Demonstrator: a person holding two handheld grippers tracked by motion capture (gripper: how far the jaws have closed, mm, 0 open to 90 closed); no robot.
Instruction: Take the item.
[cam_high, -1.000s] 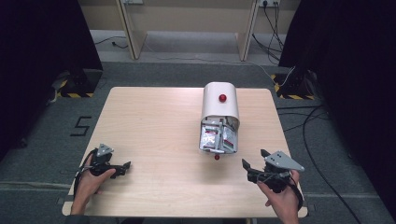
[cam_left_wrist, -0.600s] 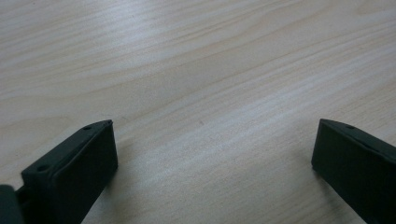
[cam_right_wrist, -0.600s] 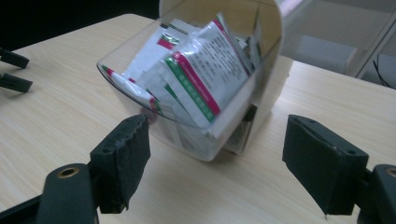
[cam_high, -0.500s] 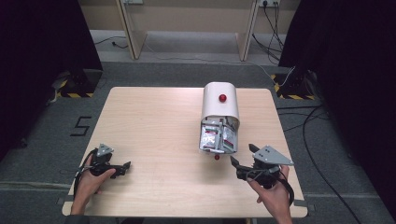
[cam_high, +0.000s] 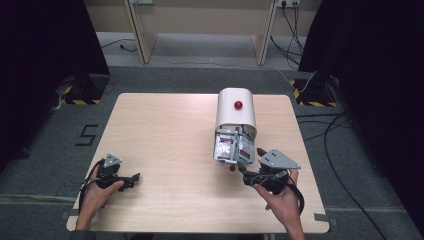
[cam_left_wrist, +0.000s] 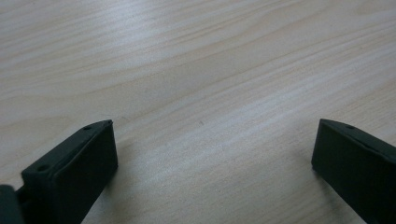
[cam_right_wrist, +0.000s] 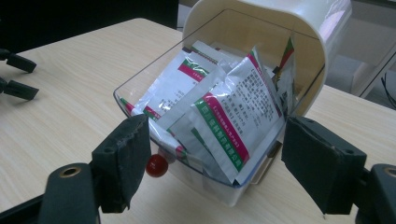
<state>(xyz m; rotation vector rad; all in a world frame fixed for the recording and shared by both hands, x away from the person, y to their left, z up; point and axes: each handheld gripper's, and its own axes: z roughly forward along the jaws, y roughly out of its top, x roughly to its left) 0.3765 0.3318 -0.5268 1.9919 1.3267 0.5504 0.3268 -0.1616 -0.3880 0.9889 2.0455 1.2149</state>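
Right gripper (cam_right_wrist: 217, 154) with fingers wide, clear drawer (cam_right_wrist: 140, 84) of sachets (cam_right_wrist: 224, 116) between them, red knob (cam_right_wrist: 156, 165) beside one finger, left gripper (cam_left_wrist: 212, 158) fingers wide over bare worktop (cam_left_wrist: 196, 70).

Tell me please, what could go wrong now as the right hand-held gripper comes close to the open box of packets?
1. The packets lean loosely out of the clear drawer; a wide grab may pull several or spill them onto the table.
2. The right hand-held gripper has one jaw right beside the red knob; closing could catch it and shift the drawer.
3. The white box looks light and unheld, since the left hand-held gripper rests far away, so it may slide.
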